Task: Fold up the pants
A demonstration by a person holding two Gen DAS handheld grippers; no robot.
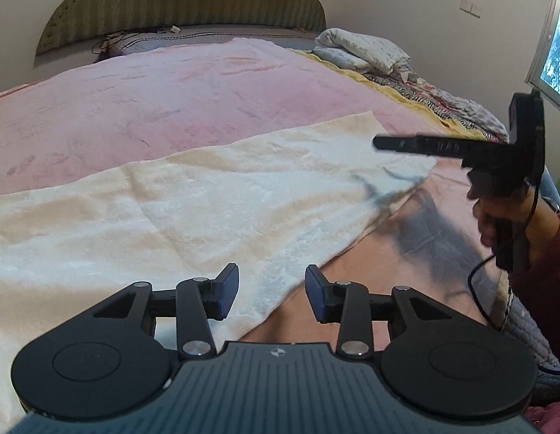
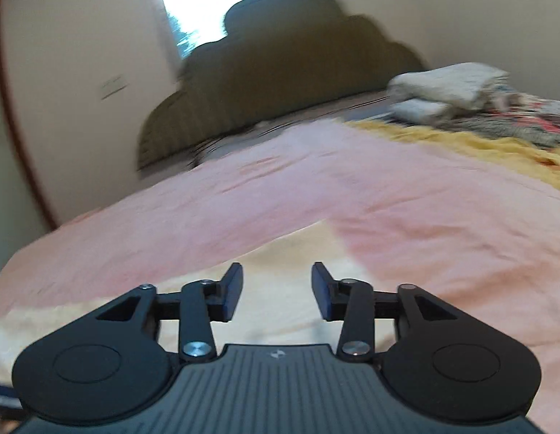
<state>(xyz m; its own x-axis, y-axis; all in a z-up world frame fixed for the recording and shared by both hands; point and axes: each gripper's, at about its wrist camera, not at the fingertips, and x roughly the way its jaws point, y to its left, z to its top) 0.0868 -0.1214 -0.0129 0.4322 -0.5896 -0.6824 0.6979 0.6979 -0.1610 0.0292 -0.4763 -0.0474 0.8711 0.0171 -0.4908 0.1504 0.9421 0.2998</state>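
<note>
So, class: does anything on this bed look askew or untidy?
The cream pants lie slanted across the pink blanket, wrinkled, one corner rumpled near the bed's edge. Loose bedding is heaped by the headboard. Both grippers are open and empty.

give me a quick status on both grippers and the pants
Left gripper and right gripper: jaws open, nothing between them. Cream pants lying flat on pink bedspread, not gripped. Nothing in the way.
</note>
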